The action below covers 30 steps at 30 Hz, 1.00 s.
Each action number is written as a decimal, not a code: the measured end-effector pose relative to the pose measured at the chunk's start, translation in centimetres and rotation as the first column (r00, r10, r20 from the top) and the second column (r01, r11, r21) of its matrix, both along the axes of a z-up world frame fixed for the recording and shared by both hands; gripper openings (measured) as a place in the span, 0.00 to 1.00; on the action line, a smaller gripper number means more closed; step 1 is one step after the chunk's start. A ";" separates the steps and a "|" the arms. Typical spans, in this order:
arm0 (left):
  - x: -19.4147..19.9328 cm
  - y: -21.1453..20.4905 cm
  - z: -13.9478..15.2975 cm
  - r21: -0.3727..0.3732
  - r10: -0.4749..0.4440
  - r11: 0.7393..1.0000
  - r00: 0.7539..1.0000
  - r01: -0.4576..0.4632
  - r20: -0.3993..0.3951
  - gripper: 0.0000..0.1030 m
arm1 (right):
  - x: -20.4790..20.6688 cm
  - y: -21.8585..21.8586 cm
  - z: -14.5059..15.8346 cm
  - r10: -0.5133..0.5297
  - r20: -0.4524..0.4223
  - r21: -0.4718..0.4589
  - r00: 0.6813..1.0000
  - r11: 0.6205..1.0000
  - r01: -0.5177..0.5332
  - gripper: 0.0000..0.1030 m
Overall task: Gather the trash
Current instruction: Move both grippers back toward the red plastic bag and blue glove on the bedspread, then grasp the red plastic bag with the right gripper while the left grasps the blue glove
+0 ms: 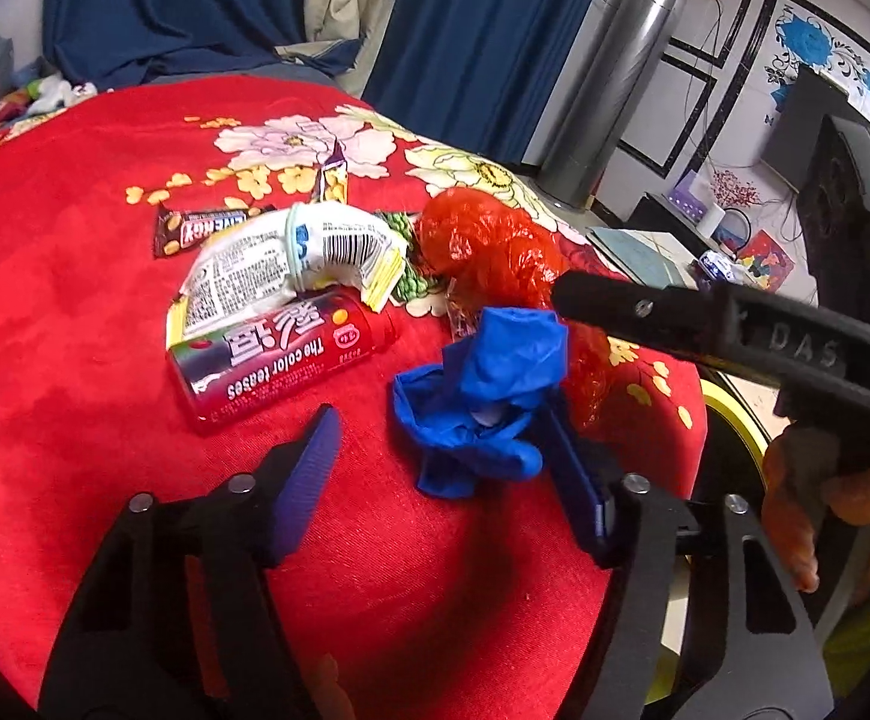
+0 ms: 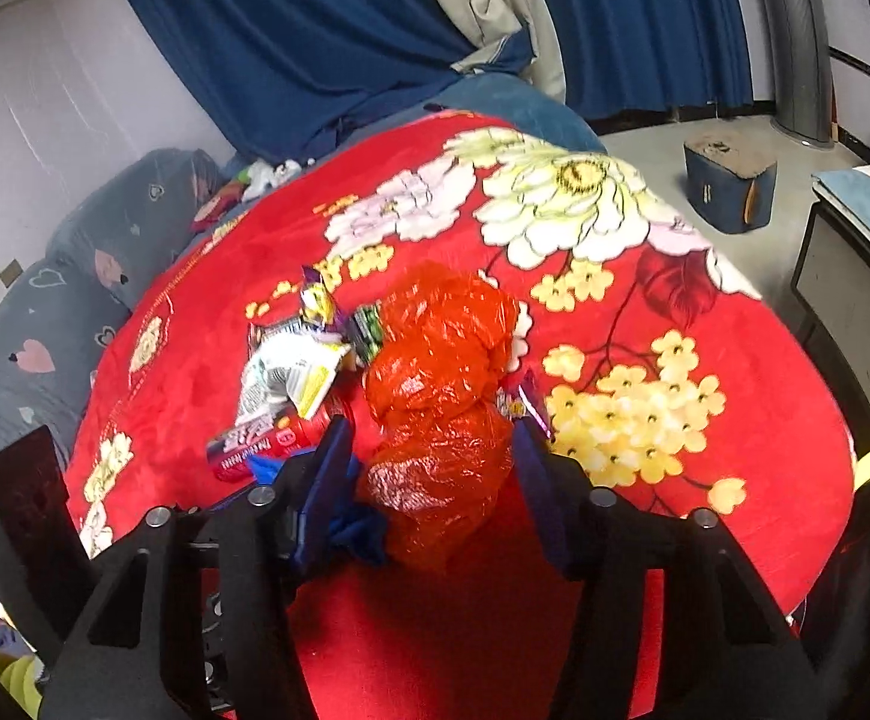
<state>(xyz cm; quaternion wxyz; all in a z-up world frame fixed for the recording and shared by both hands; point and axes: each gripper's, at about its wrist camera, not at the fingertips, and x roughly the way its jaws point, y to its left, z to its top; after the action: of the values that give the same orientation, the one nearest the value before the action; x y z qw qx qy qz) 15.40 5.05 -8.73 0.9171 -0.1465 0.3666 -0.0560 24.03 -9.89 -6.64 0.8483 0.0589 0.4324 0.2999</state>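
A pile of trash lies on a red floral blanket. A crumpled blue glove sits between the fingers of my left gripper. The right pad touches it and the left pad stands clear, so the gripper is open. Left of the glove are a red can, a crushed white paper cup and a candy bar wrapper. A red plastic bag lies between the fingers of my right gripper. They flank it closely without squeezing it. The blue glove shows behind my right gripper's left finger.
The blanket's edge drops off to the right. Beyond it are a yellow ring, a blue stool, a dark cabinet and a silver cylinder. Grey heart-print pillows lie at the left. A hand holds the right gripper.
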 end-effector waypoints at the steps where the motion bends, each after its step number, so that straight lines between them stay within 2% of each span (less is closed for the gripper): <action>1: 0.0 0.0 -0.1 0.000 -0.001 1.000 1.000 0.001 -0.003 0.54 | 0.0 0.1 -0.2 0.001 -0.003 -0.001 1.000 1.000 -0.001 0.47; 4: -0.1 -0.2 -0.2 -0.003 -0.005 1.000 1.000 0.005 -0.005 0.47 | -0.1 0.0 -0.8 -0.006 -0.016 0.000 1.000 1.000 0.006 0.39; 5: -0.1 -0.3 -0.2 -0.003 -0.007 1.000 1.000 0.007 -0.005 0.44 | -0.1 -0.1 -1.0 -0.011 -0.022 0.004 1.000 1.000 0.012 0.33; 8: -0.1 -0.4 -0.2 -0.010 -0.017 1.000 1.000 0.017 -0.008 0.33 | -0.3 -0.1 -1.4 -0.013 -0.026 0.004 1.000 1.000 0.013 0.24; 12: 0.1 -0.6 -0.4 -0.028 -0.037 0.999 0.999 0.037 -0.016 0.20 | -0.7 -0.5 -1.5 -0.014 -0.020 0.009 1.000 1.000 0.014 0.17; 15: 0.1 -0.7 -0.5 -0.031 -0.044 0.999 0.999 0.044 -0.017 0.15 | -1.1 -0.8 -1.6 -0.017 -0.012 0.015 1.000 1.000 0.017 0.13; 22: -0.1 -0.7 0.0 -0.039 -0.046 0.998 0.999 0.046 0.001 0.09 | -2.5 -1.6 -0.9 -0.029 0.022 0.040 0.999 0.999 0.028 0.10; 30: -1.1 0.7 2.7 -0.070 -0.016 0.997 0.997 0.022 0.081 0.09 | -3.8 -2.7 1.8 -0.039 0.104 0.065 0.994 0.997 0.033 0.10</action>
<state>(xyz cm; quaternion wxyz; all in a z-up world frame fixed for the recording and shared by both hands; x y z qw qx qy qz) 14.27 5.71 -6.04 0.9248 -0.1728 0.3286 -0.0835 20.20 -12.63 -4.88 0.8730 0.0775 0.3761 0.3008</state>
